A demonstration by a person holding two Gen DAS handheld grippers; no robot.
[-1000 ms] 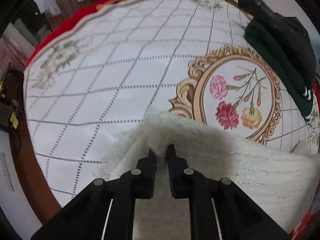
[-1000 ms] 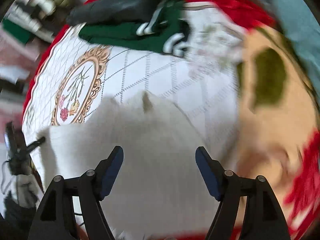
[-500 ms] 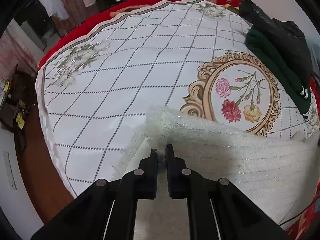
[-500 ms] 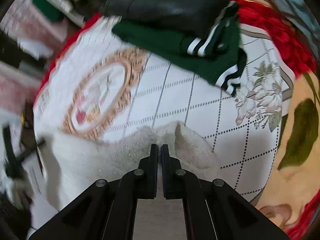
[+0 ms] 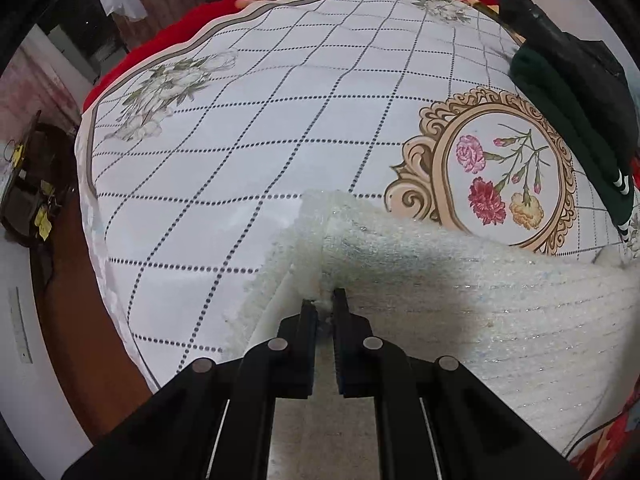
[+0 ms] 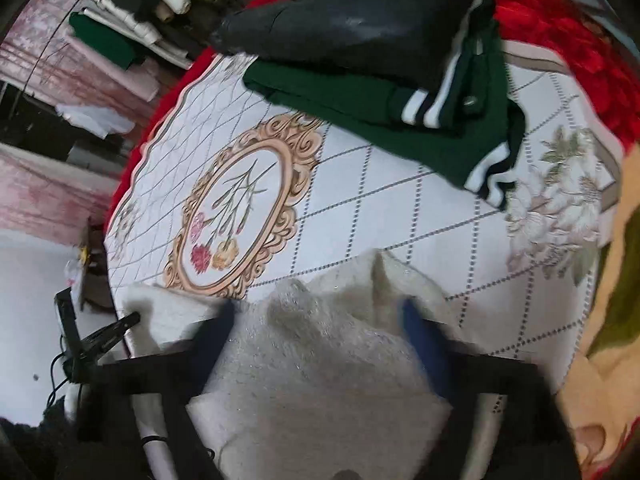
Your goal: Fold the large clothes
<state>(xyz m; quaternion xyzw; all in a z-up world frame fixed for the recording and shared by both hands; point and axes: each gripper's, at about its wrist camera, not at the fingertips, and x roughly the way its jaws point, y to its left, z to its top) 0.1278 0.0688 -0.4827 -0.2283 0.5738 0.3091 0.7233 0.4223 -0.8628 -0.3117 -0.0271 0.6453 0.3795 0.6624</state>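
A fluffy cream-white sweater (image 5: pixel 460 292) lies on the near part of the bed. My left gripper (image 5: pixel 325 304) is shut on the sweater's folded left corner and holds it a little up. In the right wrist view the sweater (image 6: pixel 320 368) lies under my right gripper (image 6: pixel 316 316), which is open wide, its blurred blue-padded fingers (image 6: pixel 416 328) standing over the cloth and holding nothing.
The bed has a white quilted cover (image 5: pixel 240 140) with a flower medallion (image 5: pixel 496 176). Folded dark green and black clothes (image 6: pixel 400 64) are stacked at the far side, also in the left view (image 5: pixel 576 92). Red blanket (image 6: pixel 580 40) and more folded clothes (image 6: pixel 132 28) lie beyond.
My right gripper, shut on the sweater's edge half a second ago, has opened wide and let go. My left gripper stays shut on its corner and has drawn back a little.
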